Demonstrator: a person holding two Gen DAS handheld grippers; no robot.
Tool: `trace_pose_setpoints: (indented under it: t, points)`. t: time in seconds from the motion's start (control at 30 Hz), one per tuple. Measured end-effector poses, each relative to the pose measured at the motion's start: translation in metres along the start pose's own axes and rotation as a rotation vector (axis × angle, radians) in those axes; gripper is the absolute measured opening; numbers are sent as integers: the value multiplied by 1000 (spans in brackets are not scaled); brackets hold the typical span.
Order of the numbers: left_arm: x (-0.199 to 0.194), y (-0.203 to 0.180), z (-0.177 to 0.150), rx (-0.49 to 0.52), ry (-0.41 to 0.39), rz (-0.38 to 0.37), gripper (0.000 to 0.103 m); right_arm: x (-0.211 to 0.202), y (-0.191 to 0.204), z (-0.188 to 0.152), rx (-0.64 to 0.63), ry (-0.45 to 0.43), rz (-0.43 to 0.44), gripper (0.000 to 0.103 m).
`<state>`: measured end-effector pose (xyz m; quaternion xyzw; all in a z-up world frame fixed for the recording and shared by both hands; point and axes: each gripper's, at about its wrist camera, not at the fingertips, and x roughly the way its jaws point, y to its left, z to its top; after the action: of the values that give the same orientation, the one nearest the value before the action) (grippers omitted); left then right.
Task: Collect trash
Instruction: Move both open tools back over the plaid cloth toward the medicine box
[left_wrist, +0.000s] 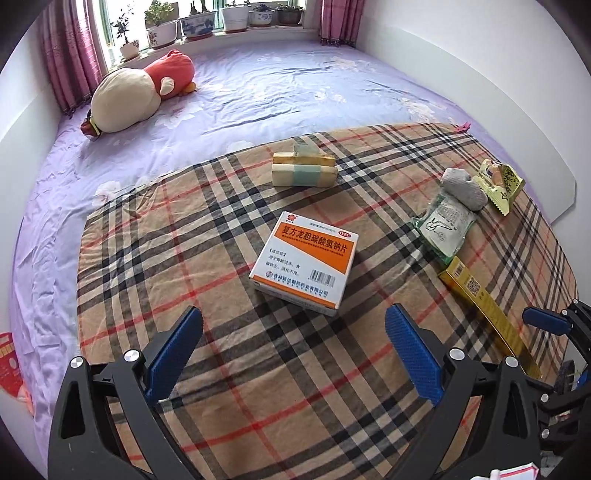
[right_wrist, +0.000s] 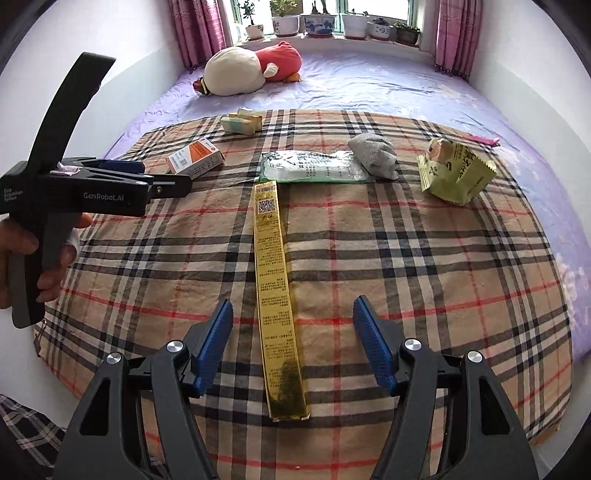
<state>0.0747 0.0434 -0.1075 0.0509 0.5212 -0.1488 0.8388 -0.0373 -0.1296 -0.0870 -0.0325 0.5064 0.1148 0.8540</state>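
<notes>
On a plaid cloth (right_wrist: 406, 258) spread over a bed, litter lay scattered. The left claw (left_wrist: 293, 347) hung wide and empty just short of an orange-and-white medicine box (left_wrist: 304, 260). The right claw (right_wrist: 291, 339), also wide and empty, straddled a long gold packet (right_wrist: 277, 280). Collecting seemed only beginning; next, each claw would need lowering and closing.

The cloth (right_wrist: 369, 258) is tan plaid with black, white and red lines; around it the sheet (left_wrist: 277, 92) is lilac with pale flowers. On the cloth, the box (left_wrist: 306, 258) is white and orange, the strip (right_wrist: 277, 295) gold, the wrapper (right_wrist: 454, 173) yellow-green, the pouch (right_wrist: 314, 166) white edged green, the sock (right_wrist: 373, 155) grey. Beyond it, the plush (left_wrist: 140, 96) is cream and red, the curtains (left_wrist: 66, 55) pink. Both claws, left (left_wrist: 293, 350) and right (right_wrist: 291, 347), have blue pads on black.
</notes>
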Motion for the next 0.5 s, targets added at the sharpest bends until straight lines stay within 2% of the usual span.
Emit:
trace_pose_setpoints:
  t: [0.1,0.17,0.5]
  points:
    - [8,1,6,14,10,2,98,5,1,6,-9,-1,-17,68]
    - [12,0,10,28,8,13,98,7,1,10,-13,-3,-29,62]
    - [21,-5,23,71,-8,13,96,14,1,22,-7,0,-41,60]
